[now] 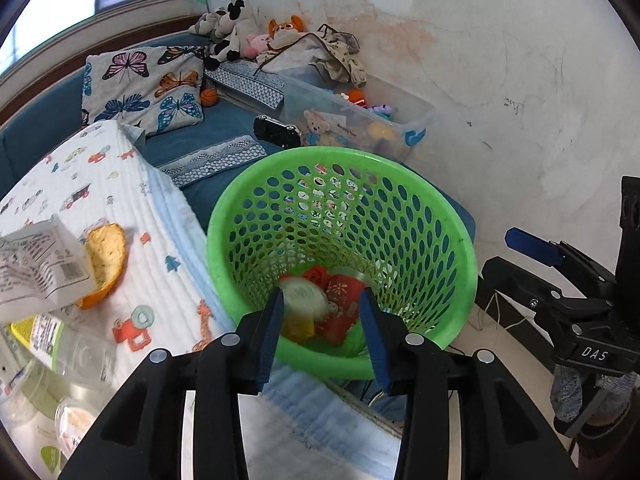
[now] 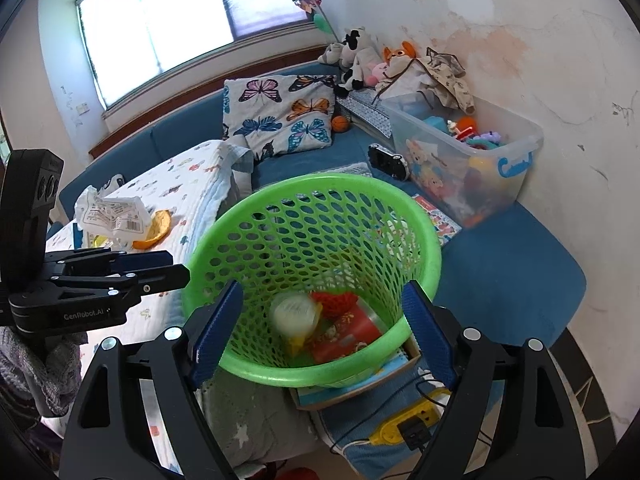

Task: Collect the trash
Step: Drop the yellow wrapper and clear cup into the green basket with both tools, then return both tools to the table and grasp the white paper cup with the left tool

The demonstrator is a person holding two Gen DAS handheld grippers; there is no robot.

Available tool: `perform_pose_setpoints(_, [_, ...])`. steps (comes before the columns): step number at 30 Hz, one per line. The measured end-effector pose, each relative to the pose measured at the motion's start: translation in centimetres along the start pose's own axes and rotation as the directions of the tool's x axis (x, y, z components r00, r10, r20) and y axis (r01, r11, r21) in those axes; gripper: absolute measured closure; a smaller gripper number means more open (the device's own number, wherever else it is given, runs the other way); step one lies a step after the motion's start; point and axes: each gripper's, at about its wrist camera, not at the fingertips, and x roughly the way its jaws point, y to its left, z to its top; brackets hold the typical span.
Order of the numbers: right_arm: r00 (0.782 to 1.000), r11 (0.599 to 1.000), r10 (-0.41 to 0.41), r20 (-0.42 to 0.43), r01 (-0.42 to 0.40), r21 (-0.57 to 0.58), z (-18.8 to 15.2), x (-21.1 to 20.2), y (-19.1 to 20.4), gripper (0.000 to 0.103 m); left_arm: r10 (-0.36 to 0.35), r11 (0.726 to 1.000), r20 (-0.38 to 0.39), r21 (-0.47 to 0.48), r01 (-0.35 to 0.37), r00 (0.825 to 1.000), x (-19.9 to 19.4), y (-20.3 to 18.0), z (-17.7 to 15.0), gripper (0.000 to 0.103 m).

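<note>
A green perforated basket (image 1: pixel 224 240) (image 2: pixel 424 236) stands beside the quilt-covered table. Inside lie red wrappers (image 1: pixel 340 300) (image 2: pixel 348 332) and a blurred pale round cup (image 1: pixel 302 298) (image 2: pixel 294 312). My left gripper (image 1: pixel 322 328) is open and empty just over the basket's near rim. My right gripper (image 2: pixel 320 336) is open and empty, its jaws wide to either side of the basket's near rim. On the quilt lie an orange peel (image 1: pixel 106 260) (image 2: pixel 158 228), a white printed wrapper (image 1: pixel 36 268) (image 2: pixel 112 212) and a clear plastic bottle (image 1: pixel 68 344).
A blue sofa (image 2: pixel 500 264) runs behind, with a butterfly pillow (image 2: pixel 280 116), plush toys (image 2: pixel 360 60) and a clear toy bin (image 2: pixel 516 148). A yellow power strip (image 2: pixel 408 424) with cables lies on the floor below the basket. More jars (image 1: pixel 76 420) sit at the table's near left.
</note>
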Motion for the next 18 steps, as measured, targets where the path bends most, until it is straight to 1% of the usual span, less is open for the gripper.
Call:
perform_pose_setpoints(2, [1.0, 1.0, 0.01, 0.004, -0.01, -0.004, -0.1, -0.2, 0.6, 0.022, 0.009, 1.0, 0.012, -0.012, -0.009, 1.0, -0.8, 0.4, -0.4, 0.061])
perform_pose_setpoints(11, [0.998, 0.997, 0.057, 0.006, -0.057, -0.049, -0.8, -1.0, 3.8, 0.018, 0.083, 0.993, 0.076, -0.094, -0.075, 0.994, -5.5, 3.8, -3.7, 0.061])
perform_pose_setpoints(14, [0.997, 0.995, 0.073, 0.007, -0.073, -0.066, -0.8, -1.1, 5.0, 0.017, 0.122, 0.987, 0.097, -0.121, -0.11, 0.988, -7.2, 5.3, -5.1, 0.061])
perform_pose_setpoints(18, [0.995, 0.991, 0.097, 0.004, -0.096, -0.088, -0.9, -1.1, 6.6, 0.017, 0.193, 0.972, 0.123, -0.159, -0.172, 0.974, -9.7, 7.2, -6.9, 0.061])
